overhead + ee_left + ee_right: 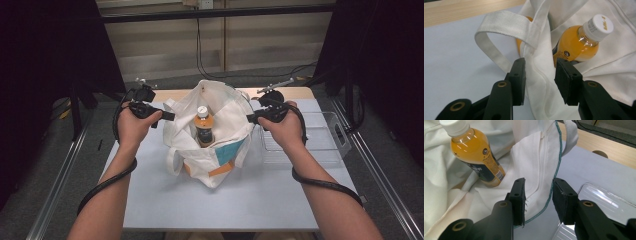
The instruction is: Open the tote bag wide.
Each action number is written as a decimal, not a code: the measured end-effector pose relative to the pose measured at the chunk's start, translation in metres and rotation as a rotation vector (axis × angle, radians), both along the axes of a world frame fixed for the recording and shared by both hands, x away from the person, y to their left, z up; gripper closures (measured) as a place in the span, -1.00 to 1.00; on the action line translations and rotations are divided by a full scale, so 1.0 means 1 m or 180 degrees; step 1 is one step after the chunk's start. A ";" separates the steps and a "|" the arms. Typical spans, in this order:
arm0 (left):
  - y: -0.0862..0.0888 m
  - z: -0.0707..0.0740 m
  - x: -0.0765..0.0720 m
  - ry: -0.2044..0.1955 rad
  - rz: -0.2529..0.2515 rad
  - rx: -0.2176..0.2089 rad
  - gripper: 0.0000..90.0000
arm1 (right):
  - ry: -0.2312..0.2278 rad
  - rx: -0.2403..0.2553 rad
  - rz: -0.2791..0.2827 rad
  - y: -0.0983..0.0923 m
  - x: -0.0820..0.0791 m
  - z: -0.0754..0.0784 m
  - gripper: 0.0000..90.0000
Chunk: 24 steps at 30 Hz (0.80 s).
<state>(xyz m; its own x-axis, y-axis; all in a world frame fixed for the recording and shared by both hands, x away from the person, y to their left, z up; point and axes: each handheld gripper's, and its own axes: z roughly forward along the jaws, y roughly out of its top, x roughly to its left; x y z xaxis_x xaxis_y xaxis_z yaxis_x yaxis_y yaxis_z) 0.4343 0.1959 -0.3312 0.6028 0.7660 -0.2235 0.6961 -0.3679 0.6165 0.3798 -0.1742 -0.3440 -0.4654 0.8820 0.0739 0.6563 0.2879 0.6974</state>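
- Grippers are flanking a white canvas tote bag (210, 142) at mid-frame of the high view, seemingly keeping its mouth spread for access.
- Left gripper (540, 75) is standing parted, the bag's rim running loosely between its jaws, unpinched.
- Right gripper (539, 195) is likewise standing parted around the teal-stitched rim.
- Orange drink bottle (203, 127) is standing inside the bag, white cap up.
- Clear plastic tray (325, 145) is sitting at the right, apparently empty.
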 end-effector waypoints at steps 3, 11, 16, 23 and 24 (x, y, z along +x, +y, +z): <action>-0.001 0.002 -0.002 -0.0027 0.0000 -0.0005 0.36 | 0.0001 -0.0007 -0.0003 -0.001 0.000 0.002 0.44; -0.006 0.012 -0.005 -0.0075 -0.0057 -0.0040 0.50 | -0.0034 0.0047 -0.0026 -0.007 -0.001 0.013 0.58; -0.011 0.008 -0.005 -0.0007 -0.0109 -0.0088 0.79 | -0.0010 0.0073 0.0048 -0.002 0.000 0.011 0.74; -0.011 -0.003 -0.001 0.0055 -0.0123 -0.0033 0.86 | 0.0054 0.0058 0.0140 0.004 0.003 0.000 0.86; -0.010 -0.006 0.000 0.0068 -0.0117 -0.0019 0.86 | 0.0060 0.0057 0.0149 0.006 0.004 -0.003 0.86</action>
